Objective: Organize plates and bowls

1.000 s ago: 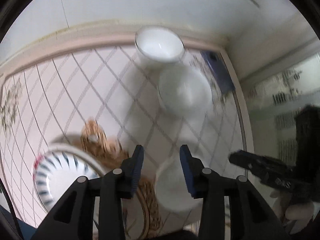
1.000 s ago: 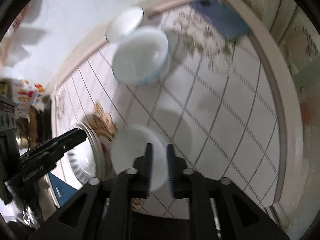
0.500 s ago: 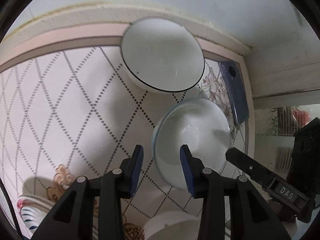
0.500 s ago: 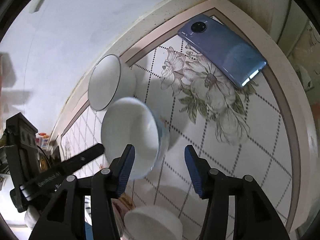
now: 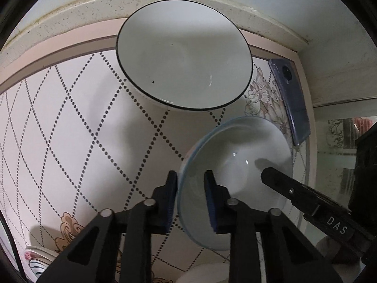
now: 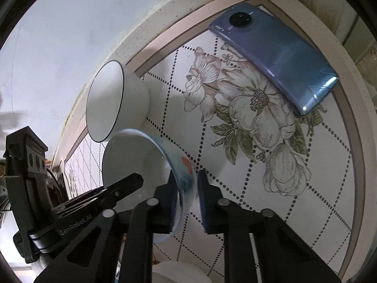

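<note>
1. The blue-rimmed bowl (image 5: 238, 184) is gripped at opposite sides of its rim, near the table's right edge.
2. The left gripper (image 5: 190, 197) is closing, its pads straddling the bowl's left rim.
3. The right gripper (image 6: 186, 200) is clenched on the right rim.
4. A black-rimmed bowl (image 5: 183, 54) sits just beyond; a phone (image 6: 275, 54) lies at the far right.

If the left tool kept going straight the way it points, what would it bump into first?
Probably the tablecloth under the blue-rimmed bowl. The left tool already straddles that bowl's rim, jaws closing, and points steeply down. Depth is unclear.
</note>
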{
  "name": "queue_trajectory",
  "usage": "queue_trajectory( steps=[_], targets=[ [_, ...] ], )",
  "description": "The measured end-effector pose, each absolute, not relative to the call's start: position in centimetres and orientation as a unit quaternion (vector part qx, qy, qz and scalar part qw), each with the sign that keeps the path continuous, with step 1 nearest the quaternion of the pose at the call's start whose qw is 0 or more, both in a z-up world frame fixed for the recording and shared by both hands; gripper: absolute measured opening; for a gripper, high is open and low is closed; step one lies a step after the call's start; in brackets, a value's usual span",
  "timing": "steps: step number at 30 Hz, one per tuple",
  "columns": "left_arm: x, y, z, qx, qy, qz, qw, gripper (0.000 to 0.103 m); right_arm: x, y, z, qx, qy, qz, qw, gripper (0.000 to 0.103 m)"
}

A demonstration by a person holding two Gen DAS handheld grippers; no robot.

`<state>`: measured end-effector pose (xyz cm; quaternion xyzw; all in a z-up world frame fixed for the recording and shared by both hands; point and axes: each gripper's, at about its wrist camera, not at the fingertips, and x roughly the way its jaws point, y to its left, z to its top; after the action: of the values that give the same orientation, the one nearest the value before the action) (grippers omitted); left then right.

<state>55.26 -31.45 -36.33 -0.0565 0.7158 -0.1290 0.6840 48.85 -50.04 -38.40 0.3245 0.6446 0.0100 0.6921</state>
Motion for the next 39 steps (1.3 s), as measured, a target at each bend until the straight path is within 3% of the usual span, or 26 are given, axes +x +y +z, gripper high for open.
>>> queue_trajectory(
  steps=[20, 39],
  targets=[
    [54.6, -31.4, -33.6, -0.019, 0.69, -0.136, 0.71, 0.014, 49.3, -48.5, -37.0, 0.282, 0.645, 0.006, 0.71, 0.014],
    [45.5, -28.8, -24.9, -0.008, 0.669, -0.196, 0.717, 0.014, 39.2, -46.1, -27.3, 0.258, 0.629, 0.04, 0.733, 0.014]
  ],
)
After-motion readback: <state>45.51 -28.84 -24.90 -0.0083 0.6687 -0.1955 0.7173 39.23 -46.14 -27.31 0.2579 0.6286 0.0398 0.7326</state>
